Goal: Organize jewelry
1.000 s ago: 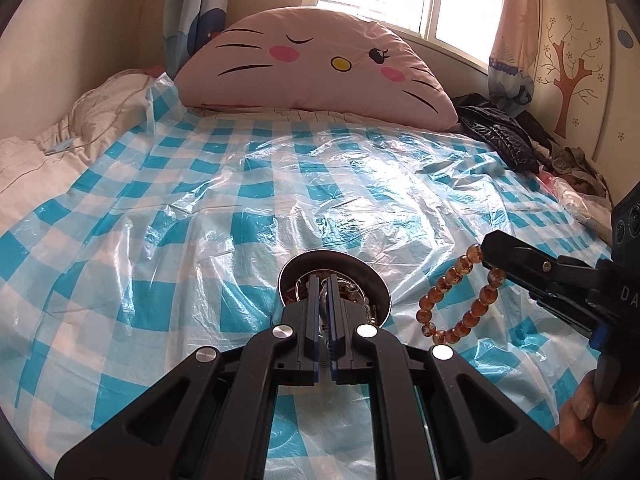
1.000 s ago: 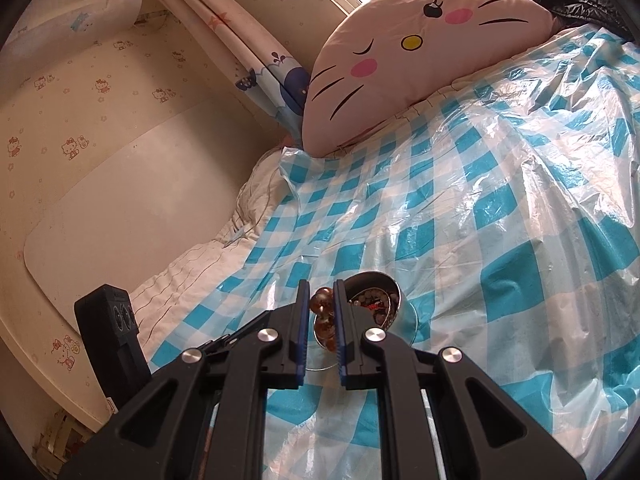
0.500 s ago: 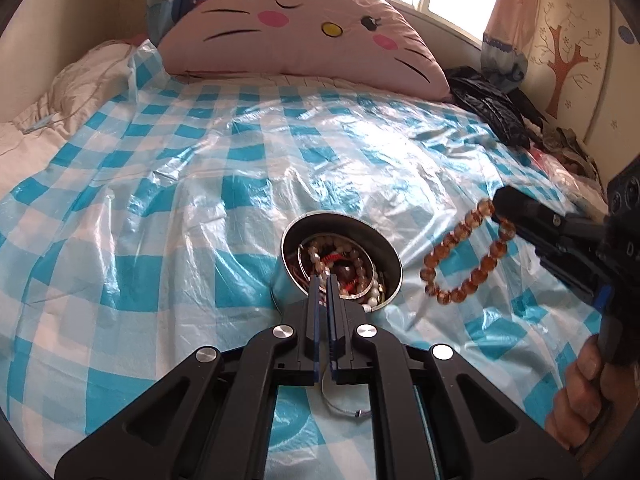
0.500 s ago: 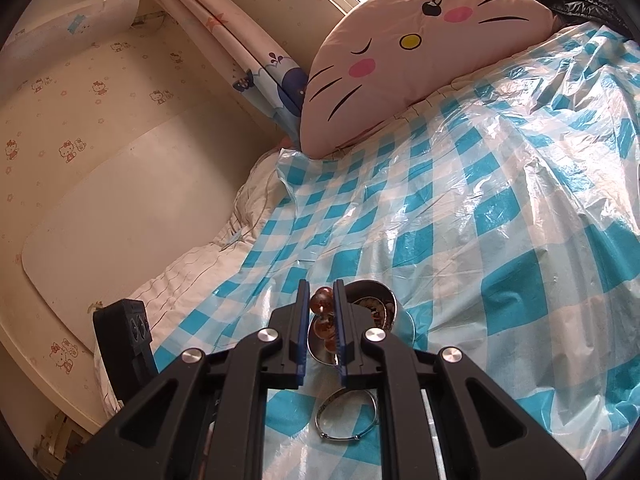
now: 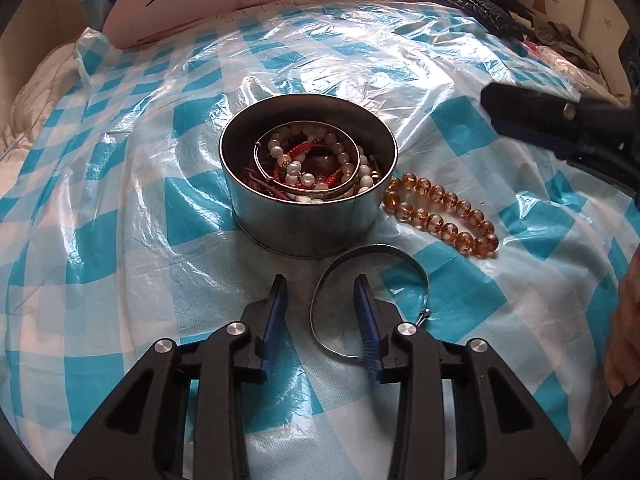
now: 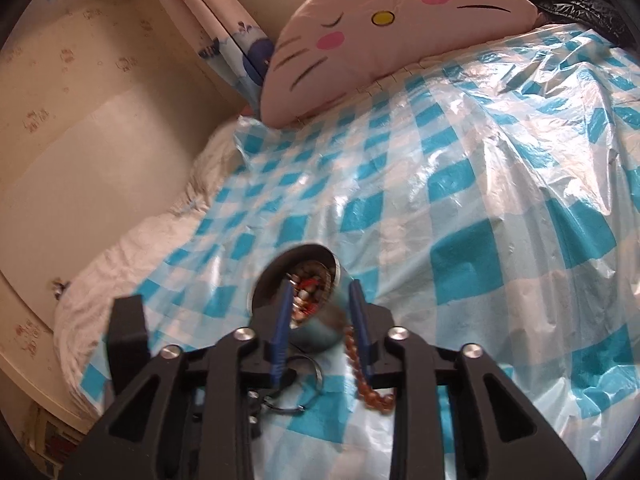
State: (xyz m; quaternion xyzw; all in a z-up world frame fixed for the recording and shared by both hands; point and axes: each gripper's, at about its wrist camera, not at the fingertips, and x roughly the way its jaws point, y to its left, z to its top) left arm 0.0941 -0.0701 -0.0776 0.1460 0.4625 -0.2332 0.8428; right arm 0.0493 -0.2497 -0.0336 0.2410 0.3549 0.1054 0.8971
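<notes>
A: L gripper point(image 5: 320, 294)?
B: Jaws apart and opening, nothing clamped. Silver bangle point(image 5: 370, 300) lies flat on the plastic-covered bed point(image 5: 120, 200), just in front of the tin. Its left arc sits between the pads; the right pad point(image 5: 366, 316) overlaps the ring, can't tell if touching.

A: Tin?
B: Round metal tin point(image 5: 308, 224), upright, mid-bed. Inside: pearl-bead bracelet point(image 5: 296, 168), red cord bracelet point(image 5: 316, 152), another silver bangle point(image 5: 344, 190) around them. Rest is tangled, can't sort out.

A: R gripper point(image 6: 320, 308)?
B: Jaws apart and opening too, pads clear of everything. In the L cam it comes in from the right edge as a dark finger point(image 5: 532, 108), above the bed, apart from the tin.

A: Amber beads?
B: Amber bead bracelet point(image 5: 440, 214) lies loose on the bed, right of the tin, one end touching or almost touching the tin wall. In the R cam it's blurry, running down below the right pad point(image 6: 360, 328). Tin point(image 6: 298, 284) sits beyond the R fingertips there.

A: Bangle in the R cam?
B: Partly seen point(image 6: 304, 364) under the fingers, near the L gripper's black body point(image 6: 128, 328).

A: Background?
B: Pink cat-face pillow point(image 6: 384, 36) at the far edge of the bed, black jacket point(image 5: 472, 0) at the far right corner. Person's hand point(image 5: 624, 312) at the right edge of the L cam.
</notes>
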